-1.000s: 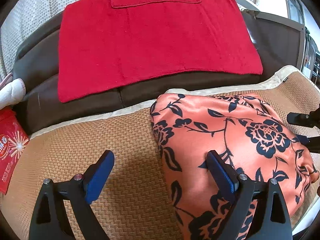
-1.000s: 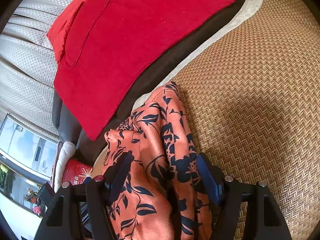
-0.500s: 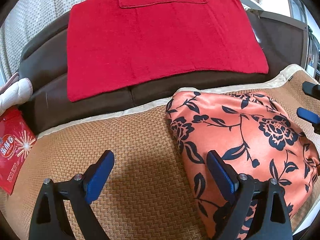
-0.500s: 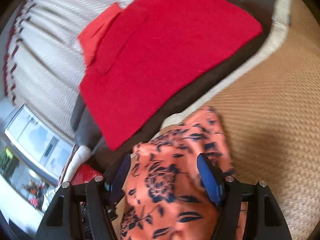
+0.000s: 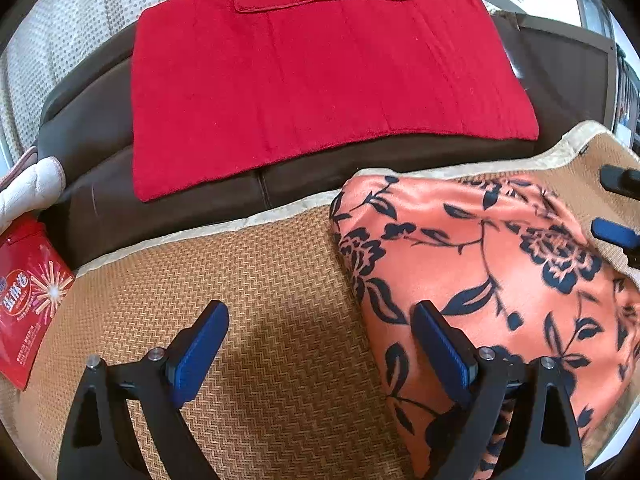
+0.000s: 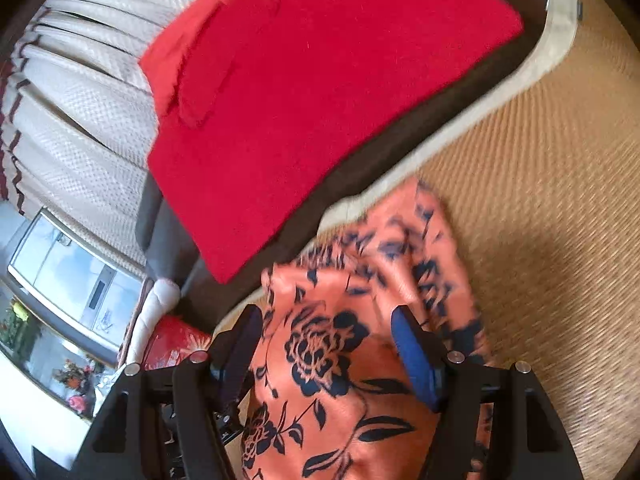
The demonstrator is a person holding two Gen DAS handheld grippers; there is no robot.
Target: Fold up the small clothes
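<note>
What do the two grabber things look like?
Both look alike. The left gripper and the right gripper have black, angular plastic frames with triangular cut-outs, small silver bolts, and flat blue pads on their fingers. No hands or sleeves show.

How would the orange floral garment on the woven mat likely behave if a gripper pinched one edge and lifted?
The orange floral garment would probably drape limply: it already lies in soft folds. Its sheen suggests smooth, slippery cloth that could slide from a shallow pinch. On the textured woven mat, it would likely bunch rather than glide if pushed.
</note>
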